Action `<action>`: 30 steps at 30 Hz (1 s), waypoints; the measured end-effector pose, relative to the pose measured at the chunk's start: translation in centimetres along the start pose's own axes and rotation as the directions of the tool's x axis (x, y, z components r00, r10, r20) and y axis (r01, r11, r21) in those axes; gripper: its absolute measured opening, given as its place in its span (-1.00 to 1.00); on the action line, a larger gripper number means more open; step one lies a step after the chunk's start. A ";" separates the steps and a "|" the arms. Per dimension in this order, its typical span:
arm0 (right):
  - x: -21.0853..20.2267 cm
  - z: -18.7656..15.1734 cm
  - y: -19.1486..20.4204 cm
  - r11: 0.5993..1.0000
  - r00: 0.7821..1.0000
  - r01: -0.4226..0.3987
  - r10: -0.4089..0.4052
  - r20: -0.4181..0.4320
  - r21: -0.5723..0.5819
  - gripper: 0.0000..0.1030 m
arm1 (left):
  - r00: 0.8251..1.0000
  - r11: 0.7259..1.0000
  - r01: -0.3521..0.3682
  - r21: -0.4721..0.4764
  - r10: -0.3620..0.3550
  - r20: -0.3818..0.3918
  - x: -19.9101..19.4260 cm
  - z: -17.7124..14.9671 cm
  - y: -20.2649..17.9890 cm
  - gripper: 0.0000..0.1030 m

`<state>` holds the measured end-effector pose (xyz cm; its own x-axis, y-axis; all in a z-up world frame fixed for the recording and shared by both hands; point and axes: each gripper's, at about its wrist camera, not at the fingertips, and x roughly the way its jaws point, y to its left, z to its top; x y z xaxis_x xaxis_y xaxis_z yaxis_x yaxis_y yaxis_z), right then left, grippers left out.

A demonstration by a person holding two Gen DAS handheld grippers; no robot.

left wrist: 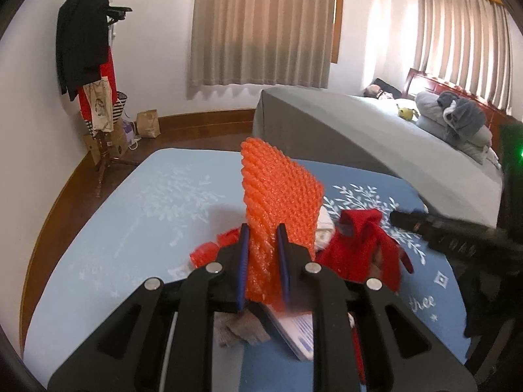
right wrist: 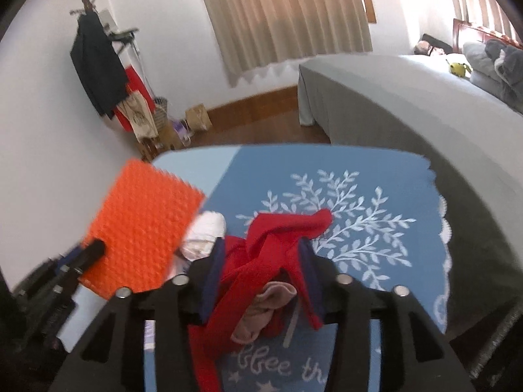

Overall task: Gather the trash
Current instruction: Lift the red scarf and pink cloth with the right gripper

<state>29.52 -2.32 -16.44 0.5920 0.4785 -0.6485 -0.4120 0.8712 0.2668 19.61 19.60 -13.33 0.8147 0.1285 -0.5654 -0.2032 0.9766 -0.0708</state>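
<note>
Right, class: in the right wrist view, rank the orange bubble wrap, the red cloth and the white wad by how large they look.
1. orange bubble wrap and red cloth: look alike in area, and nearness to the camera makes ranking unsure.
2. white wad: clearly smallest, partly hidden.

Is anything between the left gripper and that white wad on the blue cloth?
Yes. The left gripper is shut on the orange bubble wrap, which stands upright in front of it and partly screens the white wad. The red bag lies beside the wad.
</note>
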 end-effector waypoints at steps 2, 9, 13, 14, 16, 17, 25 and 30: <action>2.0 -0.1 0.1 1.000 0.999 0.019 -0.019 -0.038 -0.005 0.08 | 1.000 1.000 -0.002 -0.003 0.002 0.002 0.5 0.2 0.1 -0.70; 6.0 -0.5 -0.6 1.000 0.987 -0.012 0.015 -0.159 0.017 -0.42 | 1.000 1.000 0.010 -0.003 -0.010 -0.008 1.5 0.2 0.0 -0.70; 4.7 -0.3 -0.3 0.999 0.993 -0.043 0.042 -0.114 -0.008 -0.70 | 1.000 1.000 0.013 -0.003 -0.013 -0.012 1.6 0.1 -0.1 -0.70; 4.0 -0.1 -0.4 0.998 0.994 -0.056 0.056 -0.090 -0.002 -0.76 | 1.000 1.000 0.014 -0.003 -0.014 -0.011 1.5 0.2 -0.1 -0.70; 2.5 0.3 -0.6 0.997 0.996 -0.080 0.081 -0.048 0.014 -0.78 | 1.000 1.000 0.016 -0.003 -0.016 -0.006 1.2 0.3 -0.1 -0.70; 1.7 0.6 -0.6 0.996 0.996 -0.087 0.087 -0.027 0.016 -0.78 | 1.000 1.000 0.017 -0.004 -0.017 0.000 0.8 0.4 -0.1 -0.70; -5.2 2.7 -0.1 0.992 0.985 -0.129 0.127 0.116 0.008 -0.78 | 0.998 0.999 0.041 0.008 -0.041 0.056 -2.5 1.7 -1.3 -0.70; -9.1 2.9 0.4 0.993 0.978 -0.114 0.117 0.173 -0.023 -0.78 | 0.994 0.998 0.062 0.019 -0.064 0.084 -4.9 2.2 -2.8 -0.70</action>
<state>26.03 -6.01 -8.37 0.6508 0.5886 -0.4796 -0.4928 0.8080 0.3229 17.38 16.63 -8.56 0.8687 0.0800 -0.4889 -0.1414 0.9859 -0.0900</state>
